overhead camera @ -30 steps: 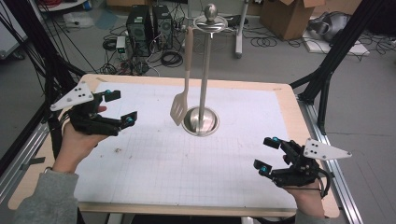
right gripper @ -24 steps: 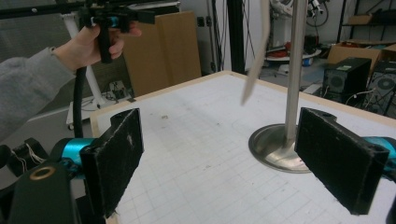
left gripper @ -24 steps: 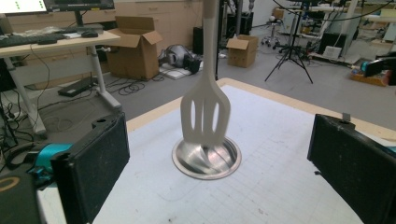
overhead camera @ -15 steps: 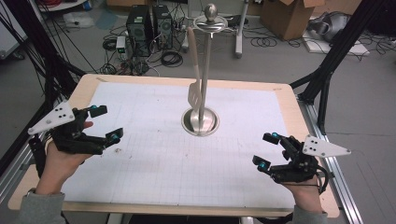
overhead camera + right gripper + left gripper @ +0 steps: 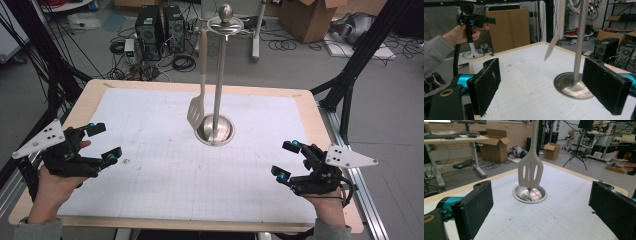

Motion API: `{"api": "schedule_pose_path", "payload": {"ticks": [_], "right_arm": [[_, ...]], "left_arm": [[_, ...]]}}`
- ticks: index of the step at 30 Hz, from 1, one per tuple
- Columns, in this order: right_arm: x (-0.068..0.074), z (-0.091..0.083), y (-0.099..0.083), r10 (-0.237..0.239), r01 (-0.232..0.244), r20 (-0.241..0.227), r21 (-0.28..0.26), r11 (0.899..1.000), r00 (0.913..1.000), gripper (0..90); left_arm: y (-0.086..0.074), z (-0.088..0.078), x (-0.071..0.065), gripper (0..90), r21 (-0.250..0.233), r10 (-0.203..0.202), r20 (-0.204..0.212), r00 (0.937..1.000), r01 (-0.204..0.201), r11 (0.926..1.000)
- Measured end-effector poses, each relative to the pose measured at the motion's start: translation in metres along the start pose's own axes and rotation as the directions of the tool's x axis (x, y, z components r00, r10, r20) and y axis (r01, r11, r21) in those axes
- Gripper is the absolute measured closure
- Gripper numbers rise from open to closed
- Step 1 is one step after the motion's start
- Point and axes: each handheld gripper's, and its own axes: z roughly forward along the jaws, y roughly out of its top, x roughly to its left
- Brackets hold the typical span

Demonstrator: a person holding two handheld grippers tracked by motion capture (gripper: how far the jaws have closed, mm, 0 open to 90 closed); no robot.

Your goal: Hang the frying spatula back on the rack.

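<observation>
1. The spatula [image 5: 197, 107] is seen hanging from the stand [image 5: 219, 75], between the two grippers and farther up the table [image 5: 150, 165], well apart from both.
2. The left gripper [image 5: 104, 144] is held wide open, with nothing gripped.
3. The right gripper [image 5: 286, 160] is likewise spread wide and empty.

Even, soft overhead light here; my table [image 5: 150, 125] reads bright, shadows faint. The steel base [image 5: 530, 194] glints (mild glare), and my near pads [image 5: 474, 210] blur.
</observation>
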Motion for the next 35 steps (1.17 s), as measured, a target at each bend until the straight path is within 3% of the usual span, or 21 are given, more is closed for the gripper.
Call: {"api": "schedule_pose_path", "payload": {"ticks": [22, 30, 35], "right_arm": [[-0.003, -0.005, -0.001, -0.003, 0.003, 0.025, -0.001, 1.0, 0.9997, 14.6], [-0.005, -0.007, -0.003, 0.01, -0.01, 0.077, -0.007, 1.0, 0.997, 14.6], [-0.007, -0.013, -0.005, 0.01, -0.009, 0.095, -0.02, 1.0, 0.9955, 14.6]], "left_arm": [[-0.022, -0.016, 0.004, 6.1, 0.01, -0.006, -0.067, 0.9977, 0.006, 0.9999], [-0.03, -0.016, 0.007, 6.1, 0.043, 0.008, -0.104, 0.9945, -0.003, 0.9991], [-0.028, -0.016, 0.006, 6.1, 0.037, 0.016, -0.101, 0.9948, -0.012, 0.9993]]}}
